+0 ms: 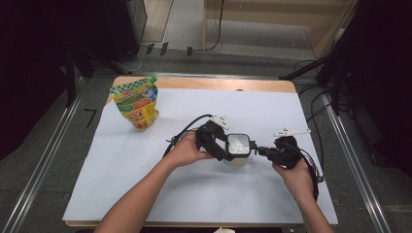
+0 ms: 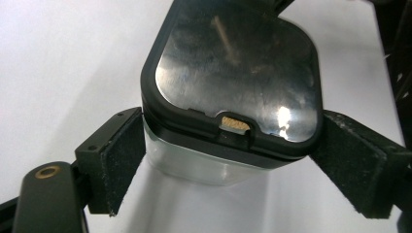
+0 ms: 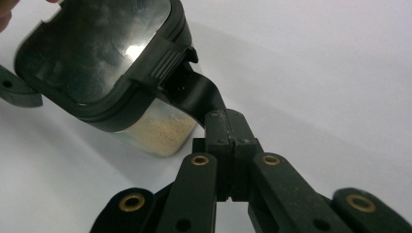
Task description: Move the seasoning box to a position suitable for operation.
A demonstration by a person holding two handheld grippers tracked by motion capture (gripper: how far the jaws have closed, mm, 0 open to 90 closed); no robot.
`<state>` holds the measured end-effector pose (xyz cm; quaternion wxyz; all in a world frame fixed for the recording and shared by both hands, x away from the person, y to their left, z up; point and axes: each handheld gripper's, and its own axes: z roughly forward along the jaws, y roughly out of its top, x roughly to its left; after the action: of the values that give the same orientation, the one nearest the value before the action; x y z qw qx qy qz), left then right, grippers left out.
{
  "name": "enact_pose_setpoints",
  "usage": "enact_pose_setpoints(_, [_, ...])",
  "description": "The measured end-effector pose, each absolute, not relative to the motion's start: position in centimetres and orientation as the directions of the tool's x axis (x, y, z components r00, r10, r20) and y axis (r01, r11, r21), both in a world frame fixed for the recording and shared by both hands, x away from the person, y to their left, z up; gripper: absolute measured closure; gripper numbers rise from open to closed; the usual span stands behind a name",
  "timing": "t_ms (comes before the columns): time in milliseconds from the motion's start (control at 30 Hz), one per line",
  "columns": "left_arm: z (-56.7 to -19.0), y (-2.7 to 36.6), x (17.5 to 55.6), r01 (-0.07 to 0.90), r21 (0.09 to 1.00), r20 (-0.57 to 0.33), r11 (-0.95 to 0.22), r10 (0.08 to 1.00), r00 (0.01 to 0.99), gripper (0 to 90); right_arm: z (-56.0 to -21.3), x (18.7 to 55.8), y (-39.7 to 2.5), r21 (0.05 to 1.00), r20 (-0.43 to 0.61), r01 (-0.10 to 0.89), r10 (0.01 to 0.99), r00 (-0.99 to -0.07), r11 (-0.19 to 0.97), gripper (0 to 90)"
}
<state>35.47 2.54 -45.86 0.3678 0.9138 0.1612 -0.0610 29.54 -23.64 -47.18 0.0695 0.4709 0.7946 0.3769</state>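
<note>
High view: fixed overhead, on the person's side, facing forward and down over the whole tabletop (image 1: 145,160); far off. Left gripper view: rides the left gripper (image 2: 228,160), looks along its fingers (image 2: 119,160) at the jar (image 2: 233,73), very near. Right gripper view: rides the right gripper (image 3: 228,141), equally near, meeting the jar from the opposite side. All three views share the jar.

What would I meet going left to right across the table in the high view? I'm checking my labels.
Yellow and green pouch → left gripper → black-lidded container → right gripper.
</note>
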Motion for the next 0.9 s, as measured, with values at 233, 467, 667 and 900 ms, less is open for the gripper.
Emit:
enact_pose_setpoints(233, [-45.5, 2.4, 35.3, 0.33, 0.649, -0.211, -0.685, 0.255, 0.944, 16.4, -47.2, 29.5, -23.6, 0.663, 0.246, 0.697, 0.801, -0.546, 0.271, 90.0])
enact_pose_setpoints(467, [-45.3, 2.4, 35.1, 0.336, 0.647, -0.209, -0.685, 0.264, 0.942, 16.5, -47.2, 29.5, -23.6, 0.663, 0.247, 0.698, 0.801, -0.545, 0.27, 90.0])
enact_pose_setpoints(667, [-44.9, 2.3, 35.0, 0.332, 0.642, -0.201, -0.691, 0.266, 0.943, 16.5, -47.2, 29.5, -23.6, 0.663, 0.248, 0.698, 0.801, -0.545, 0.27, 90.0])
enact_pose_setpoints(900, [-44.2, 2.0, 34.9, 0.313, 0.64, -0.175, -0.702, 0.264, 0.949, 16.4, -47.2, 29.5, -23.6, 0.663, 0.247, 0.698, 0.801, -0.545, 0.27, 90.0])
